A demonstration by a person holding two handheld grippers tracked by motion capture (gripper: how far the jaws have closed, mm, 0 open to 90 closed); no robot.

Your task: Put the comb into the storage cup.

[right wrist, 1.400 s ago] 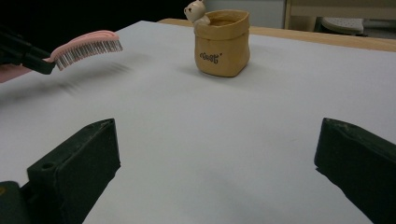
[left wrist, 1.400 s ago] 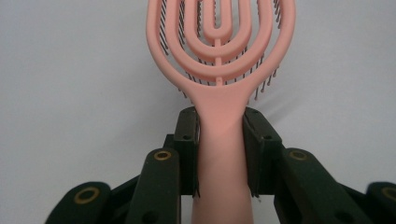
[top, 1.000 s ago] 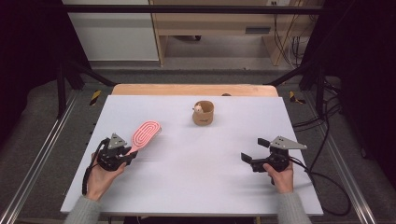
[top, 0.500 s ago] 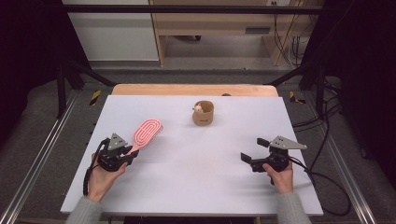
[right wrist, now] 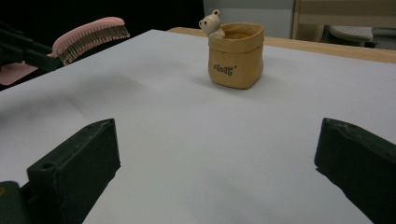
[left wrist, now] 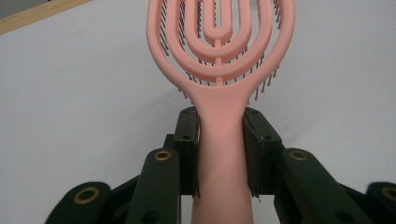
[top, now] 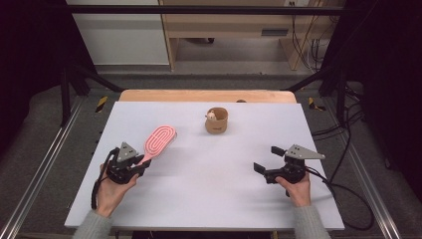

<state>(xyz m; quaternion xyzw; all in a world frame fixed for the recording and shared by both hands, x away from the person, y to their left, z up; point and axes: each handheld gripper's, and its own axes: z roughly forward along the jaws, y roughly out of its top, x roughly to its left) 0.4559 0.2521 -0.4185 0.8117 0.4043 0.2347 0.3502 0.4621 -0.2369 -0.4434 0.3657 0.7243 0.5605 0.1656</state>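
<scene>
The hairbrush (top: 158, 141) is likely light and stiff: a thin moulded plastic body that should not bend under a firm squeeze. Its smooth handle may slip or swivel if pinched loosely, so the narrow neck just below the head looks like the best place to hold it, and that is where the left tongs (left wrist: 219, 144) clamp it now, one jaw pressed on each side of the handle. The bristles seem springy and best kept off any hard contact.

It is pale pink, with an oval head made of nested open loops around a central rib, and dark, fine bristles (right wrist: 95, 38) tipped with small beads underneath.

The brush sits to the left of the small tan pot (top: 217, 121) with a bear figure at its rim, and nearer the person, above the white desk (top: 209, 194). The right tongs (right wrist: 219, 154) stand wide and hold nothing, aimed towards the pot from well apart.
</scene>
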